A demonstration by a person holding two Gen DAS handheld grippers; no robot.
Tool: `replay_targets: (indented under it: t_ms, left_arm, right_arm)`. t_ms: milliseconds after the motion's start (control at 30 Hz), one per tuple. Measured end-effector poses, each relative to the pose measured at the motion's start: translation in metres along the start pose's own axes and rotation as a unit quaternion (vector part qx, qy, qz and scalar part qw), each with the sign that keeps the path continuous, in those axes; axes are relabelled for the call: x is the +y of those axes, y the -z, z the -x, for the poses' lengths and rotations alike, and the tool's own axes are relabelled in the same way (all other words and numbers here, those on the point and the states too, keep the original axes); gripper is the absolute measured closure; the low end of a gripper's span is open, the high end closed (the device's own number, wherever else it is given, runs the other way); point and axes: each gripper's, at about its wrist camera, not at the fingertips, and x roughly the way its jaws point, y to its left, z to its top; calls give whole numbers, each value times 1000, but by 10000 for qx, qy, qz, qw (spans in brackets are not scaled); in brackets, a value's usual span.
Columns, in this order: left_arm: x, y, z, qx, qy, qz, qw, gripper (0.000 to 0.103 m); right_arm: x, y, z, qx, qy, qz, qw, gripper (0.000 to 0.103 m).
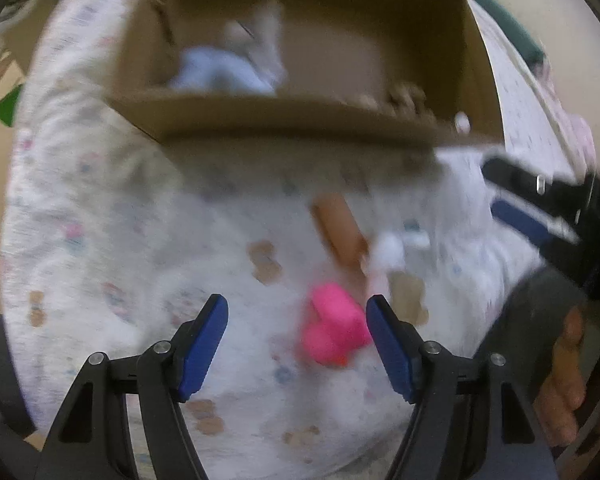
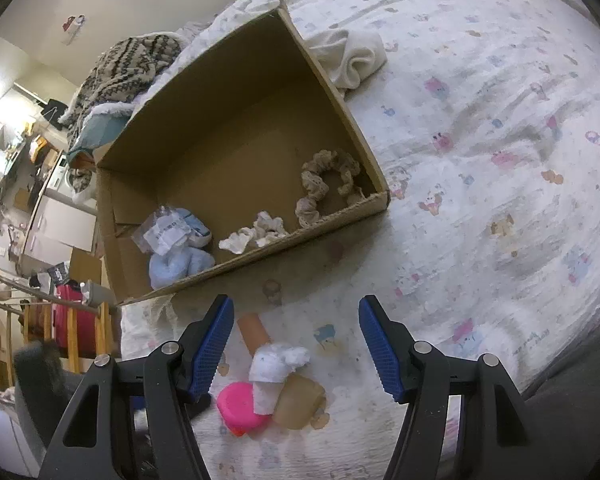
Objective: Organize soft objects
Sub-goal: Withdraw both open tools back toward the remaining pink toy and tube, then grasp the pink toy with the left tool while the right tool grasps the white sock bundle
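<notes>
Right now both grippers hang spread wide w/ nothing between the fingers. Left gripper [image 1: 296,344] sits at bottom centre of its blurred view, the pink toy [image 1: 334,330] just inside its right finger. Right gripper [image 2: 296,344] is bottom centre of its view, w/ a small cluster between and just ahead of its fingers: pink toy [image 2: 240,406], white wad [image 2: 274,364], tan tube [image 2: 254,330] and a tan cup-like piece [image 2: 300,406], all touching or nearly so on the bed sheet [image 2: 480,160].

Box [image 2: 236,152] fills centre-left of the right view, open top. Inside along its near wall: blue plush [image 2: 180,260] w/ a paper tag, cream scrunchie [image 2: 256,234], beige scrunchie [image 2: 326,184]. A white cloth [image 2: 348,58] lies outside the box, upper centre, against its far wall.

Judgement: step in hand is picking from the cluster, prob. the pink toy or the wad. To do it well:
- take one item only; they crowd each other, so centre the fingers on one and approach from above.
- press into the sheet slightly, since soft stuff slips, but don't pinch the sheet itself.
- let one gripper work; both on the same pile risks a clash.
- drop in the bare mid-box floor, not on the near wall.
</notes>
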Motion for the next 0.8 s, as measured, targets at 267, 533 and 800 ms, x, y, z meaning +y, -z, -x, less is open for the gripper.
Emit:
replay_targets:
  t_ms: [267,533,800]
  left_arm:
    - [-20,6,-21,217,231,-292,9991,69]
    - [-20,9,-18,180,146,-435,9988,70]
    - [-6,5,-8,51,-42,-288,9996,71]
  right_arm:
    - [-4,-1,-5,120,-31,-97,9999,35]
    - [-3,8,-45,1164,-589,-295,9910,35]
    - [15,20,-82,1781,-189,214,9836,60]
